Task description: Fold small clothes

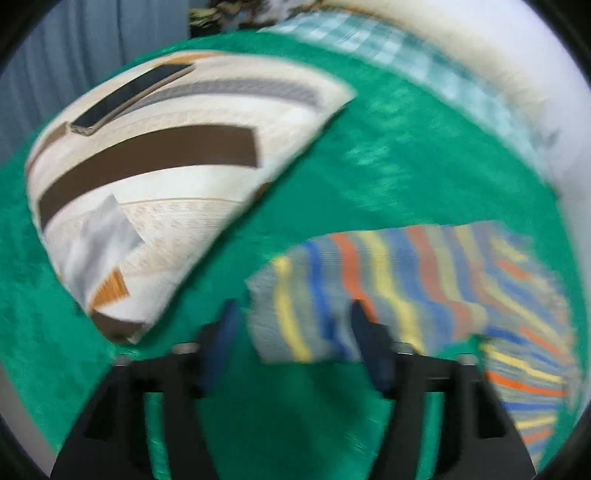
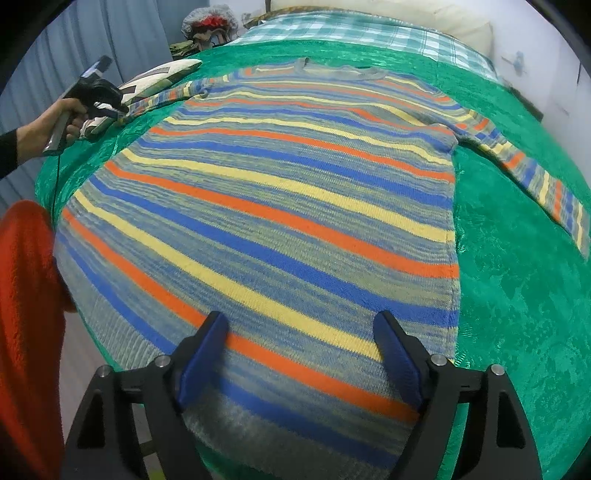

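A striped knit sweater (image 2: 280, 206) in blue, orange, yellow and grey lies flat on a green blanket (image 2: 517, 295), neck away from me, both sleeves spread out. My right gripper (image 2: 301, 332) is open, its blue fingers astride the sweater's hem near me. My left gripper (image 1: 293, 317) is open just above the cuff of the sweater's left sleeve (image 1: 388, 280), with the cuff between its fingers. That view is blurred. The left gripper also shows in the right wrist view (image 2: 118, 107), held in a hand at the sleeve end.
A beige, brown and grey patterned pillow (image 1: 155, 184) with a phone (image 1: 129, 96) on it lies left of the sleeve. A teal checked cloth (image 2: 351, 29) covers the far part of the bed. A red garment (image 2: 26, 295) is at the near left.
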### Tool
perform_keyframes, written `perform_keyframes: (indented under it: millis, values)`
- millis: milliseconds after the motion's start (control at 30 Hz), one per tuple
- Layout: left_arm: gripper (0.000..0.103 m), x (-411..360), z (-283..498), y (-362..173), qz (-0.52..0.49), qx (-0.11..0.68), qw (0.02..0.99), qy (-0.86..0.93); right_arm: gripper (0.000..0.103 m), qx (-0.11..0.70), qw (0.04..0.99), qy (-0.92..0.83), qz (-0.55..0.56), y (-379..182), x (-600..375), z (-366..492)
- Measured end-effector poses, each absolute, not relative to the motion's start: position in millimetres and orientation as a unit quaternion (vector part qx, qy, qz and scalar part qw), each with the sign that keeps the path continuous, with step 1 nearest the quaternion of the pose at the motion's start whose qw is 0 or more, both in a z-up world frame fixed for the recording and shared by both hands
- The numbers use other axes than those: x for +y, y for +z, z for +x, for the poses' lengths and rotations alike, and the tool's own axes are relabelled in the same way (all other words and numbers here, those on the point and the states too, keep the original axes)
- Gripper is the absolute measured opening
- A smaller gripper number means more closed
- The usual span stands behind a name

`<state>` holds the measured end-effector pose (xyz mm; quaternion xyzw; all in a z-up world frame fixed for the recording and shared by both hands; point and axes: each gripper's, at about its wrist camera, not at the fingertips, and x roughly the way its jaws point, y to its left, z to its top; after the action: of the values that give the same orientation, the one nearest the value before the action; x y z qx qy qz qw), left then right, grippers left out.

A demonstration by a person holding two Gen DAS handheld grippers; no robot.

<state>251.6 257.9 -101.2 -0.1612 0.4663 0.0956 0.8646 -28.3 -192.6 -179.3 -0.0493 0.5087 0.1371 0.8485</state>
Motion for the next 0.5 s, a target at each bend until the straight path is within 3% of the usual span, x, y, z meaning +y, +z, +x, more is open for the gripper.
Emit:
perform_keyframes:
  millis: [100,167,233,267,433,500]
  values:
    - [0.086,262.8,245.8,-110.7,-0.192,0.465,0.861,0.073,0.085,0.510,0.848,0.135,-0.053,-179.7,-191.0,-27.3]
    - [0.085,271.6,250.6,-127.9,-0.217,0.476,0.849,0.078,0.086,0.511,0.848,0.134,-0.053,-180.7,-190.6,-26.3]
    - [0.057,281.9,250.1,-146.8,-0.254,0.481,0.835,0.083,0.088,0.511,0.847,0.133,-0.057,-181.6,-188.8,-25.2]
    - [0.010,283.1,246.6,-149.2,-0.260,0.478,0.835,0.081,0.088,0.511,0.847,0.132,-0.059,-182.0,-188.2,-24.8]
    - [0.006,276.2,224.8,-139.8,-0.209,0.520,0.825,0.078,0.089,0.513,0.847,0.129,-0.061,-181.9,-187.6,-24.2]
    - [0.011,270.7,221.7,-136.2,-0.181,0.539,0.819,0.074,0.089,0.512,0.847,0.129,-0.060,-182.5,-187.6,-23.6]
